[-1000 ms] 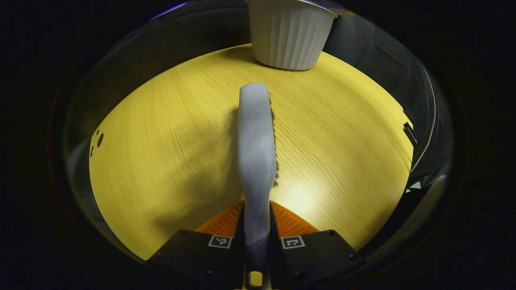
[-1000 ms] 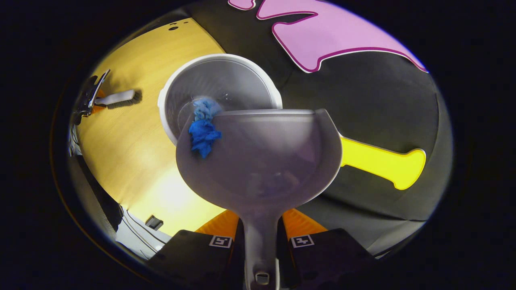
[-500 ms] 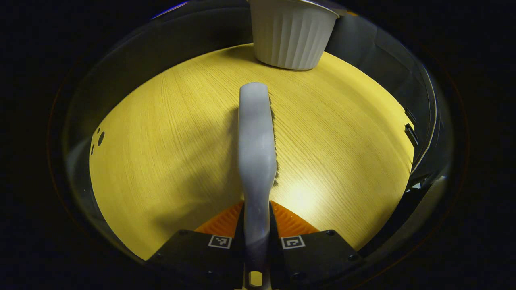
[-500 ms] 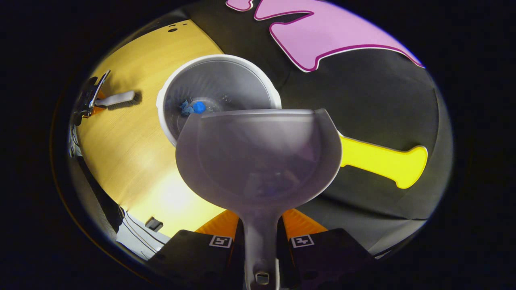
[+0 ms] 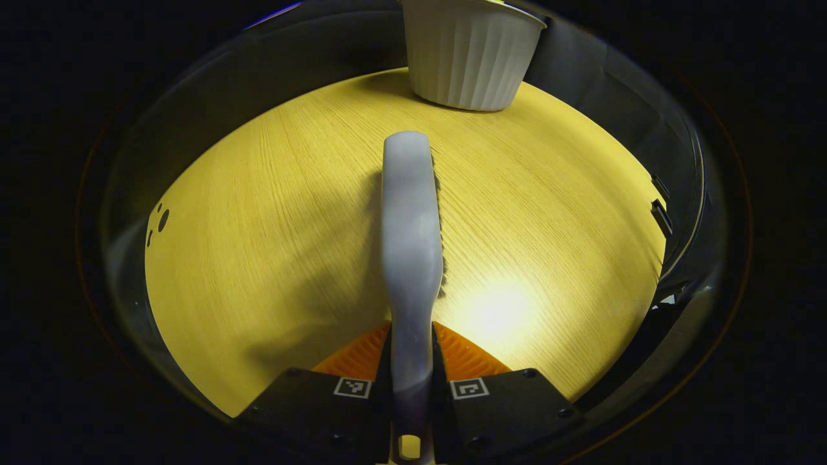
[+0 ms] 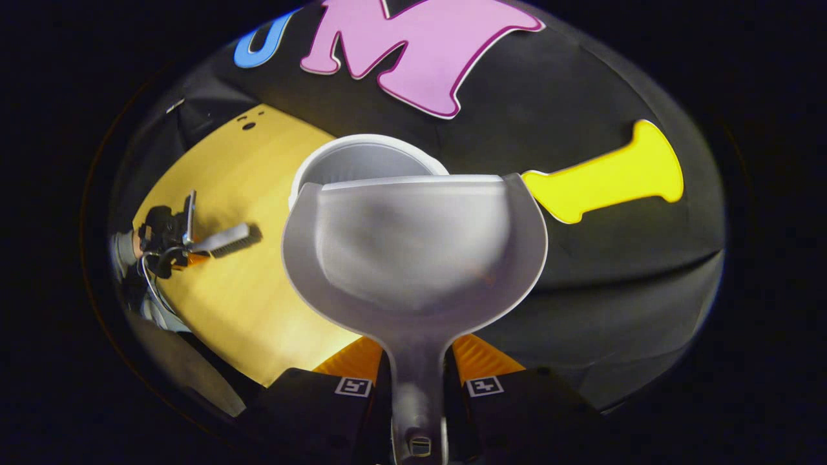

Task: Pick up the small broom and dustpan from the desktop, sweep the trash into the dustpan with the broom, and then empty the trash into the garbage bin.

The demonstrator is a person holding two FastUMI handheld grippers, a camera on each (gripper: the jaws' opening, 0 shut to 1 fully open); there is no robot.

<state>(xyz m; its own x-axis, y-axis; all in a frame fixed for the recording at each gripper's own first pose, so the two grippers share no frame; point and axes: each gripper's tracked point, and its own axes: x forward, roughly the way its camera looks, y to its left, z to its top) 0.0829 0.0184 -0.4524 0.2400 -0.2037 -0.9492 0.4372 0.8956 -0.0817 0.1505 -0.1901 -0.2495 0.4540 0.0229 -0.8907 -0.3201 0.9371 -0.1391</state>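
Left claw clamped on the broom handle, both fingers pressing its sides. Broom points straight ahead toward the garbage bin, low over the wooden surface, bristles showing along its right edge; whether the bristles touch the surface, cannot tell. Bin is white, ribbed, standing upright at the far edge of the surface, well ahead of the broom tip, slightly right of it.

Right claw clamped on the dustpan handle, fingers on both sides of the stem. Dustpan is held up in the air, its far lip overlapping the near side of the bin's rim in the right gripper view. Pan interior looks bare, grey. Bin interior mostly hidden behind the pan, contents not visible.

In the right gripper view, left of the bin, the other claw sits over the surface with the broom in it, brush end toward the bin.
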